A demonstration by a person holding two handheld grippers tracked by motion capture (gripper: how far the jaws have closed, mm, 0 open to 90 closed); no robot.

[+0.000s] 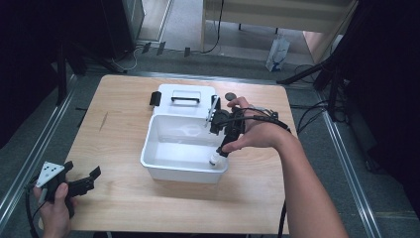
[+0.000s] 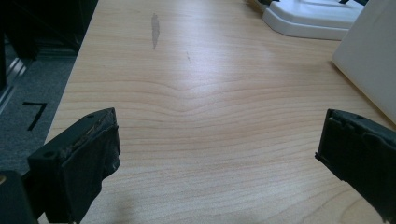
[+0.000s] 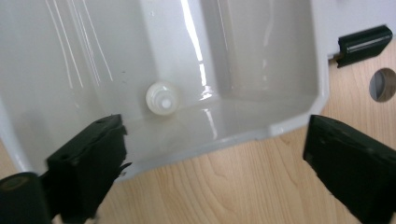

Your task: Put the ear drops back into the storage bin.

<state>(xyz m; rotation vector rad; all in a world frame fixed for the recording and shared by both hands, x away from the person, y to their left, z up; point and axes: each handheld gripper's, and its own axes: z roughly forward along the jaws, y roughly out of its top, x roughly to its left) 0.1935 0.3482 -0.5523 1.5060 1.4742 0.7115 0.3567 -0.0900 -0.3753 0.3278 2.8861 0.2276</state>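
On the wooden table point(image 1: 124, 148) I count 1 white bin point(image 1: 163, 161), sitting at the centre of the high view, with 1 white lid point(image 1: 185, 106) lying flat just behind it, touching or nearly touching its far edge. The lid carries 1 black handle point(image 1: 185, 99) on top and 1 black latch point(image 1: 155, 98) at its left end. A 2nd latch point(image 3: 365, 44) shows at the upper right of the right gripper view.

Inside the bin there is 1 small white round object point(image 3: 162, 99), possibly a cap or a little bottle seen end-on; the view is too soft to say which. In the high view it sits in the bin's lower right corner point(image 1: 214, 160).

There are 2 grippers. The right gripper point(image 1: 221, 144) hangs over the bin's right side, held by the person's right hand point(image 1: 257, 134), and its jaws are spread wide with nothing between them. The left gripper point(image 1: 86, 181) is at the lower left of the high view, over bare table well apart from the bin, in the left hand point(image 1: 52, 208); its jaws are also spread wide and hold nothing.

1 dark round disc point(image 1: 230, 97) lies on the table just right of the lid.
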